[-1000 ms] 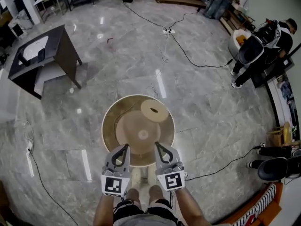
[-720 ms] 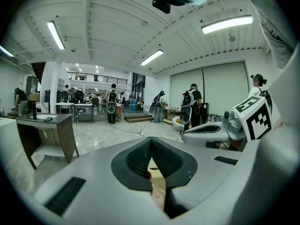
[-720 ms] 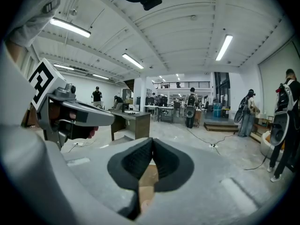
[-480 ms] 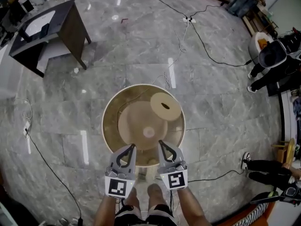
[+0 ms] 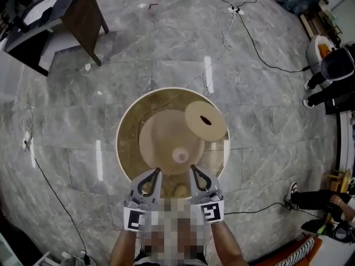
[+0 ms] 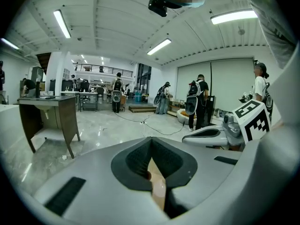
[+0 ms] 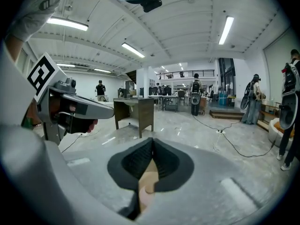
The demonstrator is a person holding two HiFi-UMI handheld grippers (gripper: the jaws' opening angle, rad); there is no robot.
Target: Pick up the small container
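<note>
Left claw [image 5: 157, 172]: clenched, tips met, nothing between the pads [image 6: 150, 139]; lower centre of the head view, over the near part of the tabletop.
Right claw [image 5: 193, 168]: clenched, empty [image 7: 152, 139]; just beside the left claw, same height in the frame.
Small container [image 5: 180, 155]: pale, round, near the middle of the round table [image 5: 117, 140]; just beyond both claw tips, between their lines, touching neither.
Slotted disc [image 5: 206, 121]: beige, upper right of the tabletop, its edge close to the table rim.
Table edge: pale circular rim; the claw bodies cross it at the bottom.
Open room: bare marble floor [image 5: 266, 110] on all sides of the table.
Obstructions: cable [image 5: 250, 33] upper right; dark desk [image 5: 83, 10] upper left, well apart; people [image 5: 333, 71] at the right edge.
</note>
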